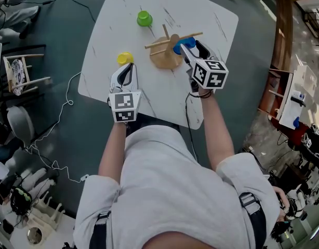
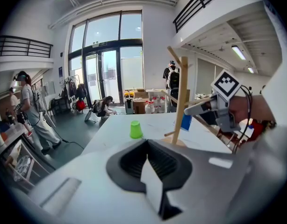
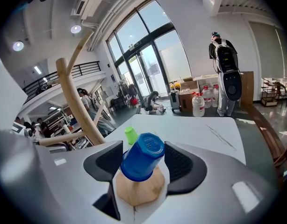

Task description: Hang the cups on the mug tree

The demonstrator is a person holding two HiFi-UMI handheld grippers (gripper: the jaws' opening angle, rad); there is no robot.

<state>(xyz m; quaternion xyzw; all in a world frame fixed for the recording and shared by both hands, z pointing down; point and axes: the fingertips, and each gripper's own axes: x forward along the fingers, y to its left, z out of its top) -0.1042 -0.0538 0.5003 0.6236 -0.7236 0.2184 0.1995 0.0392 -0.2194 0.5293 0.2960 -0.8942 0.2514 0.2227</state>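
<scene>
A wooden mug tree (image 1: 166, 57) stands mid-table. A blue cup (image 1: 184, 43) hangs tilted on one of its pegs. My right gripper (image 1: 187, 50) is open with this blue cup (image 3: 142, 157) between its jaws; a gap shows beside the cup, above the tree's round base (image 3: 136, 189). A yellow cup (image 1: 124, 58) sits upside down just ahead of my left gripper (image 1: 129, 67), which is shut and empty. A green cup (image 1: 144, 18) stands upside down further back. From the left gripper view I see the green cup (image 2: 135, 129), the tree's stem (image 2: 182, 101) and the blue cup (image 2: 186, 122).
The white marble table (image 1: 211, 19) has rounded corners, with the front edge close to the person's body. Cables trail on the dark floor at left (image 1: 66, 105). A wooden chair (image 1: 24, 69) stands left and a wooden shelf (image 1: 276, 87) right. People stand in the room behind (image 3: 226, 78).
</scene>
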